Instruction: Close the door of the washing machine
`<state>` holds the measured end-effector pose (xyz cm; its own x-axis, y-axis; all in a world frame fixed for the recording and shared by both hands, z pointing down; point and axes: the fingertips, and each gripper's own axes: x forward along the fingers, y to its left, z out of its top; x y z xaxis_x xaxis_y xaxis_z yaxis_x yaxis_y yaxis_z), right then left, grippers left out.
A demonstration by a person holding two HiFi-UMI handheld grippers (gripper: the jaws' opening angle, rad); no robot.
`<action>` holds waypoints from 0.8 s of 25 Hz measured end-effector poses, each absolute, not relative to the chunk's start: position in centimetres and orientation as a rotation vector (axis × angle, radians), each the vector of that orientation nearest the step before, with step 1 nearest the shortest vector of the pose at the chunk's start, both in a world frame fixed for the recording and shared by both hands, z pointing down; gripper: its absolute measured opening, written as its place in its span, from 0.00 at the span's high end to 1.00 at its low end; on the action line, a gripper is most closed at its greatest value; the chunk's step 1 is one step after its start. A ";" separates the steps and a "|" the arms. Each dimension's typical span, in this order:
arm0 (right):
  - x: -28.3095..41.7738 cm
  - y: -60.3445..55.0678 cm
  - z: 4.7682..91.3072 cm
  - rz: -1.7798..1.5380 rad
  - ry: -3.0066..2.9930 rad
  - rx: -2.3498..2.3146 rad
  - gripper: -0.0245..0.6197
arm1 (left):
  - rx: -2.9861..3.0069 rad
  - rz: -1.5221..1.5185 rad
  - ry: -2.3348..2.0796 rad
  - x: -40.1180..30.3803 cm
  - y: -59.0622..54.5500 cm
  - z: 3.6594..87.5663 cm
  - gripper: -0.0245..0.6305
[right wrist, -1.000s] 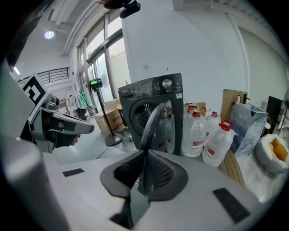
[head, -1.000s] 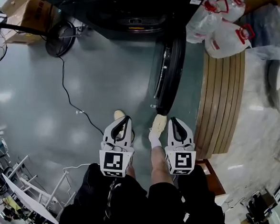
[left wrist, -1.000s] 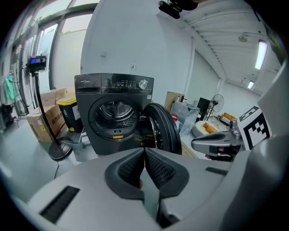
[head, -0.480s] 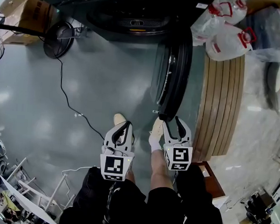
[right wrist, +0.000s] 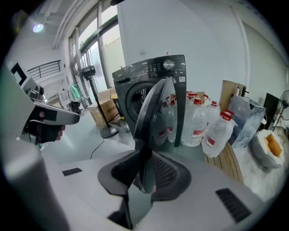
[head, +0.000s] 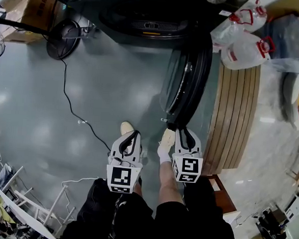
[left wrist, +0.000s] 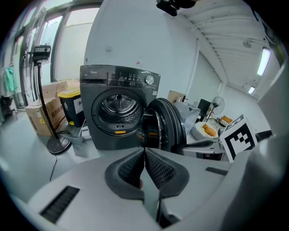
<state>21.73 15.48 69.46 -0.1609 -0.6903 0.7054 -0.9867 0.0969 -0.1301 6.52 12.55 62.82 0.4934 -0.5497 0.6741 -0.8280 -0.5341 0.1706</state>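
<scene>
Starting at the far left of the head view, cardboard boxes sit by the wall, and just beside them stands a fan stand's round base. A black cable snakes from it across the shiny grey floor.

Moving in, the left gripper hangs low above the person's left shoe. In the left gripper view, the left gripper's jaws are pressed together with nothing between them, well short of the machine.

Up at the top centre sits the dark washing machine, drum mouth exposed. Its door is swung wide open and stands edge-on, jutting out toward the person. The left gripper view shows the same: washing machine straight ahead, the door hanging open to its right.

Now the action: the right gripper is right at the door's free edge, beside the right shoe. Its jaws have just been closing. In the right gripper view, the door's rim runs straight down between the right gripper's pads, and they are pinching it.

Further right lies a wooden slatted board. Clear water jugs with red handles crowd its far end, near the machine.
</scene>
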 end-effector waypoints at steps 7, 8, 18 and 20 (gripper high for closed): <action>18.0 13.9 69.4 0.834 -1.926 1.637 0.81 | 2.239 0.752 -1.194 3.1 11.4 62.7 0.92; 17.4 13.7 69.4 0.835 -1.927 1.635 0.80 | 2.235 0.749 -1.203 2.4 11.2 62.7 0.92; 12.2 10.9 69.2 0.861 -1.912 1.652 0.79 | 2.201 0.694 -1.276 -3.9 7.7 62.1 0.92; 11.3 10.0 69.3 0.867 -1.904 1.666 0.79 | 2.201 0.687 -1.272 -4.7 6.8 62.2 0.92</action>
<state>11.26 10.02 69.25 -0.1583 -0.6933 0.7030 -0.9855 0.0668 -0.1561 -4.72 6.83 62.15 0.4356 -0.6293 0.6436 -0.8833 -0.4364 0.1711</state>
